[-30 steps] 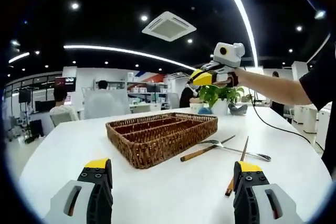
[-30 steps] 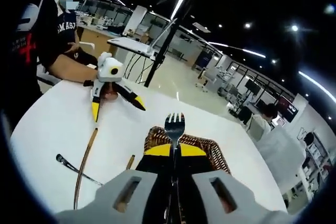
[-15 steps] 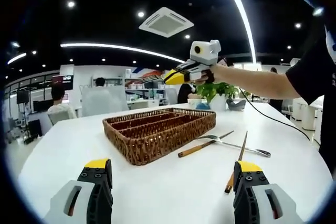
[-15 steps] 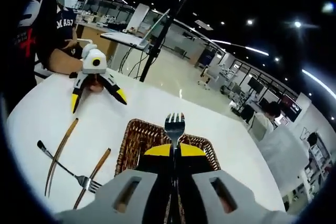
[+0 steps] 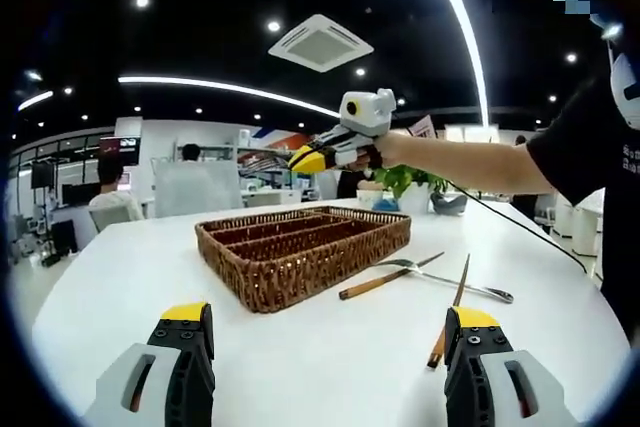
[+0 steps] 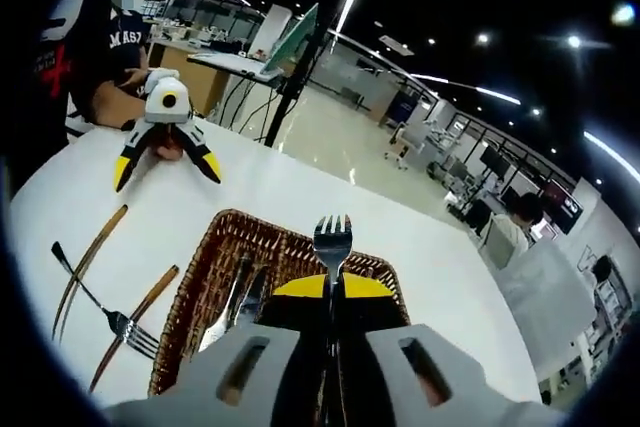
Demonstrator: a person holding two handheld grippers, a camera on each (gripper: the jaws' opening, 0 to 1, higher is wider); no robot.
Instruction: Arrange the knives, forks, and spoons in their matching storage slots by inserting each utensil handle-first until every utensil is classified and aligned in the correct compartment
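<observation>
My right gripper [image 6: 332, 285] is shut on a metal fork [image 6: 332, 235], tines pointing away from me, and hangs above the brown wicker basket [image 6: 190, 297]. A few metal utensils [image 6: 238, 295] lie in the basket's left slot. In the left gripper view the same gripper [image 5: 304, 159] floats over the basket [image 5: 300, 272], held by a person's arm. My left gripper [image 5: 328, 347] stands open low over the white table, with nothing between its jaws; it appears again across the table [image 6: 165, 169]. A wooden-handled fork [image 5: 390, 280], a metal utensil [image 5: 462, 288] and a wooden-handled knife [image 5: 452, 319] lie right of the basket.
The round white table [image 5: 130, 277] has bare room left of and in front of the basket. A potted green plant [image 5: 412, 182] stands at the far edge behind the basket. People sit at desks in the office behind.
My right gripper has carried the fork from beside the basket to above it, so the basket's inside now shows. The left gripper has stayed still and open.
</observation>
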